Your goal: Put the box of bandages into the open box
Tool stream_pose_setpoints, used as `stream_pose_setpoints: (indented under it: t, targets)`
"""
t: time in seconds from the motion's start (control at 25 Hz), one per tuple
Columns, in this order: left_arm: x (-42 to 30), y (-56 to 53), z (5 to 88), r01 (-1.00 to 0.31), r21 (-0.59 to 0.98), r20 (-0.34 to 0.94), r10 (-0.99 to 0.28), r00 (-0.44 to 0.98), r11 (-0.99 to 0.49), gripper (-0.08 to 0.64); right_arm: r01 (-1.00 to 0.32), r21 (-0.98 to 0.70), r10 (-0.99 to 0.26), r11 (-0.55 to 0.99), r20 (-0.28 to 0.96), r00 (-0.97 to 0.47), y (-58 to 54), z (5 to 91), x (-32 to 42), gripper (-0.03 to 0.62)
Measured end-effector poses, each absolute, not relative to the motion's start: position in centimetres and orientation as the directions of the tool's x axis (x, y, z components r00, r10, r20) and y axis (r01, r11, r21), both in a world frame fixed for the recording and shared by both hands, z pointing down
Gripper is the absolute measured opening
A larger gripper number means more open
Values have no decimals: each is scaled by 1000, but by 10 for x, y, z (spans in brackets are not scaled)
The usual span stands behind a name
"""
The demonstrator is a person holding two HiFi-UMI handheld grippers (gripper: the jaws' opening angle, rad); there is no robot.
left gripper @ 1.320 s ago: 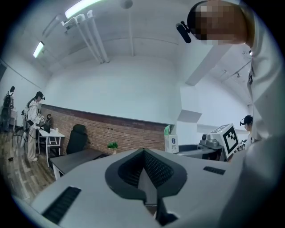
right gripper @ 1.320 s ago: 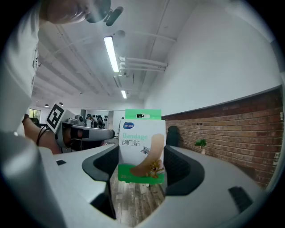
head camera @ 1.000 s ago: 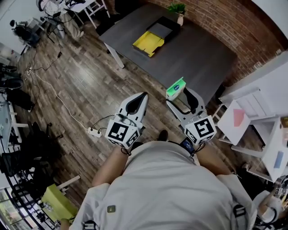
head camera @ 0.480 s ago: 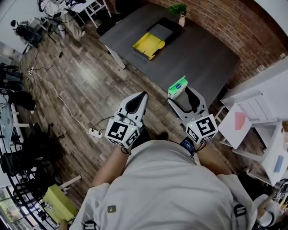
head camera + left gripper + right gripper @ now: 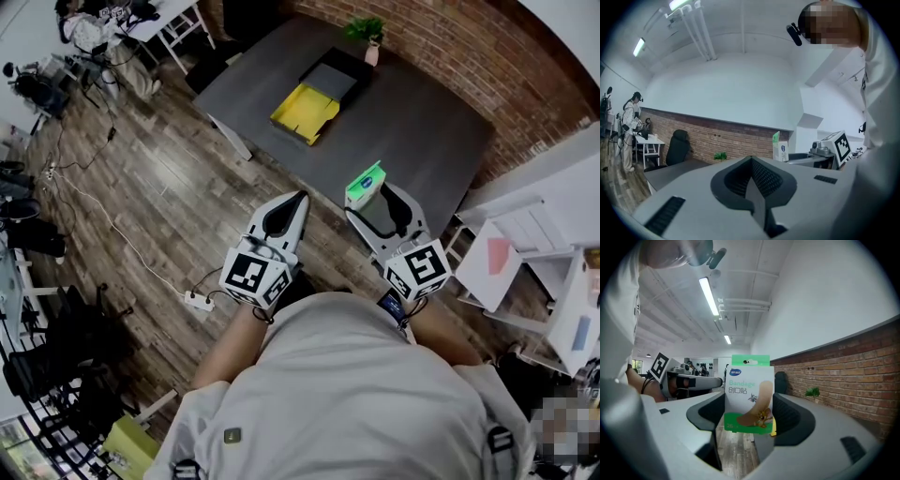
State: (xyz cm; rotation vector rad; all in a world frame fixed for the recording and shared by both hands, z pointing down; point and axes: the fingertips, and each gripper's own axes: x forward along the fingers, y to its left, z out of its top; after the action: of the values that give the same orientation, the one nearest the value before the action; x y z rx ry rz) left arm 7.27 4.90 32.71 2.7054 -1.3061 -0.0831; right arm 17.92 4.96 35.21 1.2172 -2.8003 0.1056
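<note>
**Bandages gripped, with the open box well off across the worktop**

The right claw (image 5: 372, 199) has closed on the box of bandages (image 5: 366, 184). In the right gripper view the pack (image 5: 747, 394) stands upright between the jaws, printed face toward the camera, pinched at its lower part with the green hang-tab well clear above. The left claw (image 5: 298, 199) is closed with nothing in it; its own view shows the jaws meeting. Both are held in front of the person, over the wooden floor (image 5: 159, 178) at the near edge of the worktop (image 5: 422, 122). The open box (image 5: 305, 111) lies well apart, toward the far side, with a potted plant (image 5: 368, 28) near its dark half.

The main risk is probably the grip itself. The pack is light card held low down, so a quick swing could pivot it between the pads or let it slide out, and it would land on the floor or short of the target. Squeezing harder would likely dent it. At the far end, releasing from too high or off-centre could tip it onto the rim or out of the box. A reach that overshoots could brush the plant.
</note>
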Motion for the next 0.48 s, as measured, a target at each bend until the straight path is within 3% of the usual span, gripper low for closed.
stream_pose_setpoints:
  t: [0.48]
  targets:
    - [-17,-51,325,-720,178,0,-732,682,-671,15,-763,-19,-755,646,128,-643,-44,344,81,310]
